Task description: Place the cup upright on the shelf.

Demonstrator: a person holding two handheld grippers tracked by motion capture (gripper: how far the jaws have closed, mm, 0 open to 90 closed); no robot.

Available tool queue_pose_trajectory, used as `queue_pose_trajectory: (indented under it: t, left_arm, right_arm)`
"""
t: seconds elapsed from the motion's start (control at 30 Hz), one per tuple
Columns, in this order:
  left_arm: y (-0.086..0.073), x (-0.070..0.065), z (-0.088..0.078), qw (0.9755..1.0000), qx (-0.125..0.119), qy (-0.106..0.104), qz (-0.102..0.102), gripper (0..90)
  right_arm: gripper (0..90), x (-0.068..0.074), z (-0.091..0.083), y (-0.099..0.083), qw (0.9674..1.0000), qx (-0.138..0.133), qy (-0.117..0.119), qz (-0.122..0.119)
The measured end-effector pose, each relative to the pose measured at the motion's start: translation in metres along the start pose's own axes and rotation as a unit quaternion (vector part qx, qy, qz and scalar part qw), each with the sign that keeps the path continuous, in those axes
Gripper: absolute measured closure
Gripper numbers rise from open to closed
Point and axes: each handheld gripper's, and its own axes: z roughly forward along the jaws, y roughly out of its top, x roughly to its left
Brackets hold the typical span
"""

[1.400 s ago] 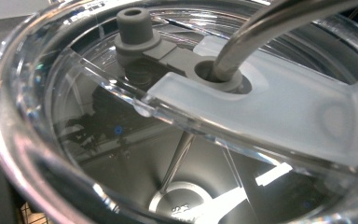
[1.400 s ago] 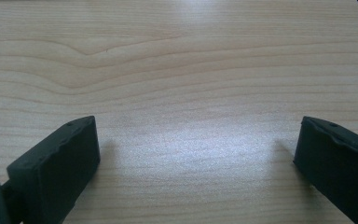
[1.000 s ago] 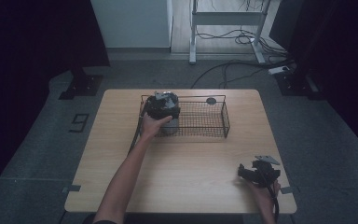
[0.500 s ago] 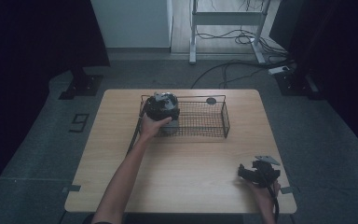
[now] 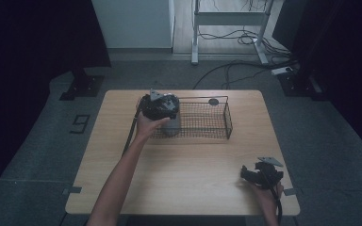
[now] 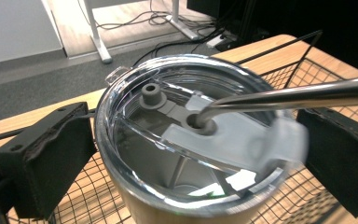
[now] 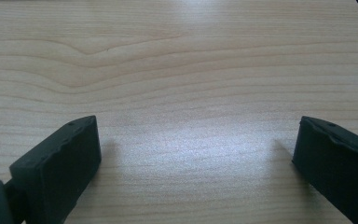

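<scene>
Straddling the clear-lidded steel tumbler (image 6: 186, 140) in the black wire basket (image 5: 202, 123), the left gripper (image 6: 186, 154) sits spread (unclamped, apparently); next call: squeeze. The right gripper (image 7: 191, 163) gapes over bare table.

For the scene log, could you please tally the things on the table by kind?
Wire basket: 1
Lidded tumbler: 1
Metal straw: 1
Small dark round object: 1
Grippers, left gripper and right gripper: 2
Total: 6
</scene>
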Motion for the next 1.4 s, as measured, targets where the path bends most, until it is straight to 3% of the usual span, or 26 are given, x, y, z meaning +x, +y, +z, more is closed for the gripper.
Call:
queue_pose_trajectory:
  t: [0.37,0.63,0.87,1.07,1.2,1.4]
  left_arm:
    - [-0.002,-0.001,-0.024,0.9998,0.008,-0.013,0.013,0.0]
    - [-0.006,-0.003,-0.045,0.9994,0.011,-0.034,0.0,0.0]
    - [-0.013,-0.009,-0.059,0.9989,0.017,-0.044,0.007,0.1]
    - [-0.023,-0.014,-0.071,0.9988,0.011,-0.048,0.005,0.3]
    - [-0.032,-0.016,-0.078,0.9984,0.022,-0.05,0.012,0.3]
    - [-0.05,-0.019,-0.09,0.9979,0.018,-0.062,0.004,0.5]
  right_arm:
    - [0.6,0.0,0.0,0.0,1.0,0.0,0.0,0.0]
    - [0.6,0.0,0.0,0.0,1.0,0.0,0.0,0.0]
    - [0.6,0.0,0.0,0.0,1.0,0.0,-0.001,0.0]
    - [0.7,0.0,0.0,0.0,1.0,0.0,-0.001,0.0]
    - [0.7,0.0,0.0,0.0,1.0,-0.001,-0.001,0.0]
    - [0.7,0.0,0.0,0.0,1.0,0.001,-0.001,0.001]
